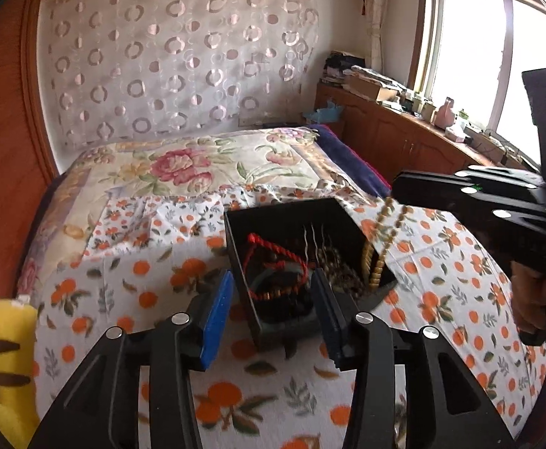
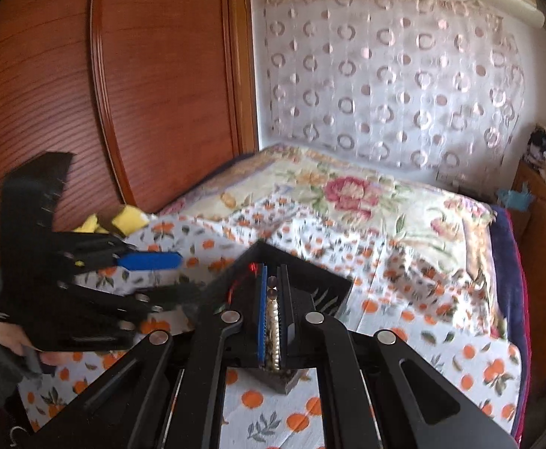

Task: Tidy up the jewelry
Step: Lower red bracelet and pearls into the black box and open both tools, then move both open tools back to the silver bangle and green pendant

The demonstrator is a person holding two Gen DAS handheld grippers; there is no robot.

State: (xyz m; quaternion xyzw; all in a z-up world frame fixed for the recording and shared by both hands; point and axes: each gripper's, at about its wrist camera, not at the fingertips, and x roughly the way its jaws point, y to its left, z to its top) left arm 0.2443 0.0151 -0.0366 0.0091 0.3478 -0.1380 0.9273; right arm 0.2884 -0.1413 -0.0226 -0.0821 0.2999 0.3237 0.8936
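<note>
Left gripper [image 1: 273,303]: jaws are standing wide apart, holding nothing, straddling the near left corner of the black box [image 1: 303,262].
Right gripper [image 2: 272,310]: jaws are closing almost fully on a tan bead necklace [image 2: 273,327], pinching it between the pads.
Black box: is sitting open on the bed [image 1: 123,262], on the orange-print sheet.
Box contents: a red cord bracelet [image 1: 276,258] and dark beads are lying inside; the tan strand is draping over the right wall.
Left wrist view only: is showing the necklace [image 1: 381,239] hanging from the right gripper [image 1: 404,191] into the box.
Right wrist view only: is showing the beads clamped between the pads.
</note>
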